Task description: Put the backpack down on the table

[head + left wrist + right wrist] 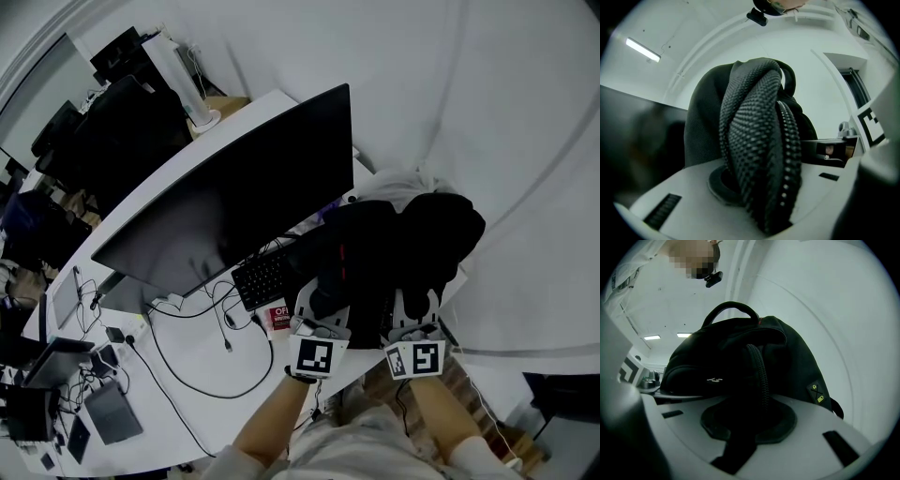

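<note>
The black backpack [403, 244] stands upright at the right end of the white table [187, 412], just right of the monitor. Both grippers reach into its near side from the front. My left gripper [319, 314] is shut on a thick black mesh shoulder strap [759, 154], which fills the gap between its jaws. A thinner strap [759, 376] lies loosely across the lower black pad [783, 420] of my right gripper [412, 314], with nothing seen pressing on it. The right gripper view shows the backpack [740, 357] with its top handle up.
A large dark monitor [234, 206] stands slantwise on the table, with a black keyboard [267, 277] in front of it touching the backpack's left side. Cables [216, 375] and small devices lie at the left. The table's edge runs just below the grippers.
</note>
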Demonstrator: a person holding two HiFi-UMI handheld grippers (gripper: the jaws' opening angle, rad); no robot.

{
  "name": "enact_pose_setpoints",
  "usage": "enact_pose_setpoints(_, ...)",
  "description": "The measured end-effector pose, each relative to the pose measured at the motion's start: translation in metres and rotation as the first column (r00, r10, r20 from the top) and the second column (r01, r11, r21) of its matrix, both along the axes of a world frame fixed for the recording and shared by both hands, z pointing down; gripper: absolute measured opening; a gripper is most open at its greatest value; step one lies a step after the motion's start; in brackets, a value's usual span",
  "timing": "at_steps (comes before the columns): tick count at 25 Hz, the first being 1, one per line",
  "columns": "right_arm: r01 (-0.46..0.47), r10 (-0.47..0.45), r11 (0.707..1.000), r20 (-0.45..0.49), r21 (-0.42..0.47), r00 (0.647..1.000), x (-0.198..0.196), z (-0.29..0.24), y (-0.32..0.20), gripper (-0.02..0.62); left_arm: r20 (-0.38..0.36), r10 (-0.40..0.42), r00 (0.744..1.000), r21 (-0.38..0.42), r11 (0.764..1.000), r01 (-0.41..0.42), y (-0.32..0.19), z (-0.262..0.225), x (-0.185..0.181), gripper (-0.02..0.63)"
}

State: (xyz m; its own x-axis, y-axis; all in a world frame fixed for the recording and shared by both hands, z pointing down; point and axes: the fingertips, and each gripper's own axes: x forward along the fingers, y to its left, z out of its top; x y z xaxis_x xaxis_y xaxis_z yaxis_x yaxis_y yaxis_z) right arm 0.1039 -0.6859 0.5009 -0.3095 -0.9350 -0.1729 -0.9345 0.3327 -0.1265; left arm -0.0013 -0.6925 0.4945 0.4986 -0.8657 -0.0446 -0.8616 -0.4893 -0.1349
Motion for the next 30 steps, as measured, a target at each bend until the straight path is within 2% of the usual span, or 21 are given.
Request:
enact_pose_setpoints(7,0.038,-0.038,0.999,0.008,-0.038,0.999,0.0,0.0,0.011,0.066,0.021,0.007,1.0,-0.01,1.0,-0.007,0.011,-0.001,0.0,0.072)
enact_pose_setpoints(11,0.05,-0.05,0.997,0.0,-0.058,0.999,-0.002,-0.003,0.025,0.066,0.059,0.015,0.998,-0.01,1.0,-0.014,0.024,0.002,-0.002,0.078)
enact_pose_setpoints(16,0.043,-0.042,0.996,0.018,-0.074,0.999,0.001,0.001,0.047,0.102,0.055,0.053,0.997,-0.007,0.999,-0.053,0.043,0.001,-0.001,0.1)
enact_pose_setpoints(20,0.046,-0.048,0.995,-0.022,-0.084,0.999,0.0,-0.002,0.069,0.143,0.089,0.127,0.988,-0.017,0.992,-0.126,0.064,0.008,0.002,0.172)
enact_pose_setpoints(24,0.047,-0.049,0.999,-0.075,-0.023,0.996,-0.003,-0.015,0.096,0.212,0.084,0.202,0.976,-0.039,0.979,-0.2,0.089,0.012,0.006,0.268)
enact_pose_setpoints(27,0.033,-0.035,0.999,-0.107,-0.018,0.994,-0.004,-0.015,0.115,0.219,0.06,0.21,0.976,-0.047,0.977,-0.207,0.103,0.013,0.001,0.31)
enact_pose_setpoints(30,0.017,-0.02,1.0,-0.117,-0.026,0.993,-0.003,-0.01,0.138,0.219,0.073,0.194,0.978,-0.037,0.981,-0.192,0.118,0.012,-0.009,0.328)
